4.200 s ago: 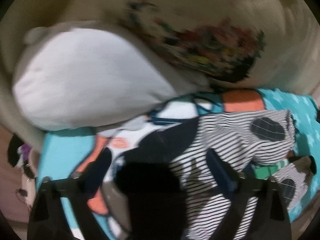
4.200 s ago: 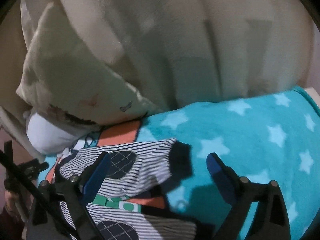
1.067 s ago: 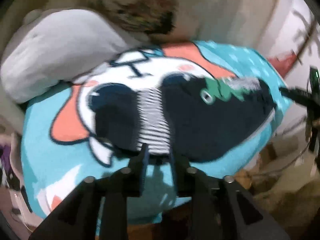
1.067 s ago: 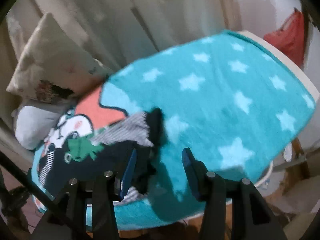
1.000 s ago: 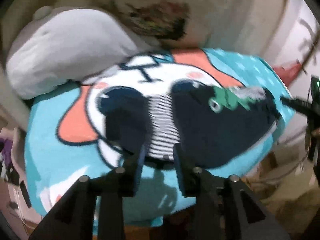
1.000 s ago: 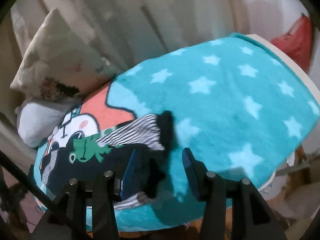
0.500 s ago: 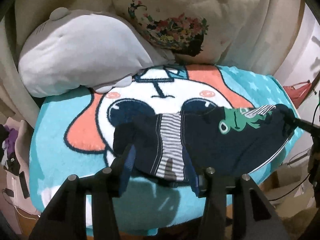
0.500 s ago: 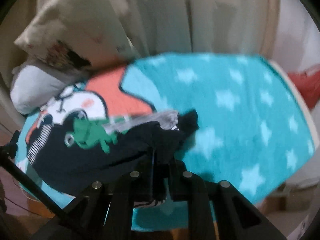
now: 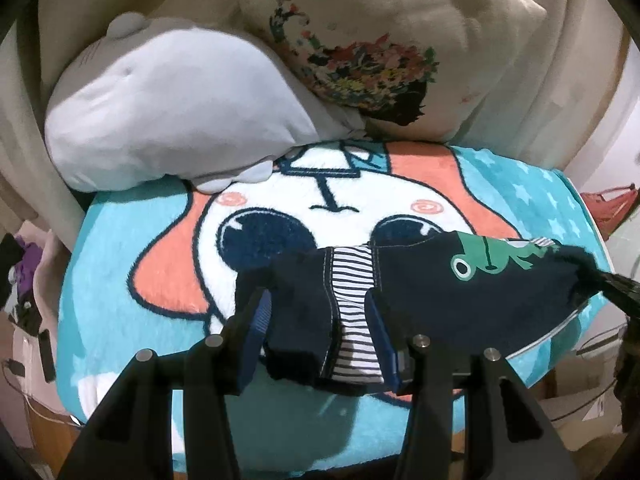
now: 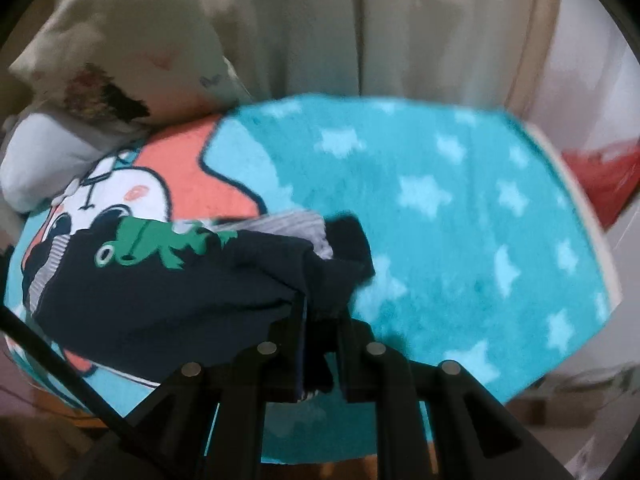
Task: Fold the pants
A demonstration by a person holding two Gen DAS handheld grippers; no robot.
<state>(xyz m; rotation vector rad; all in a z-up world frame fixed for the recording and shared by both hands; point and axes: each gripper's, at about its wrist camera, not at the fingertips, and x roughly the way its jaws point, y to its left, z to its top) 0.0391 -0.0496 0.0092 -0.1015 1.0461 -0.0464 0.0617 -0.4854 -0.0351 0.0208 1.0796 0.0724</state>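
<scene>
Pants (image 9: 460,300) stretch left to right across the lower middle of the frame over the blanket (image 9: 120,240), left gripper (image 9: 320,320) fingers spread around one end, right gripper (image 10: 320,320) pinching the other.

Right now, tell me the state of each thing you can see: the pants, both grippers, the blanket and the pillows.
pants: navy, frog print, held spread over the blanket.
left gripper: open, fingers either side of the striped end.
right gripper: shut on the pants' other end.
blanket: spread flat.
white pillow: lying behind the blanket.
floral pillow: propped upright.
</scene>
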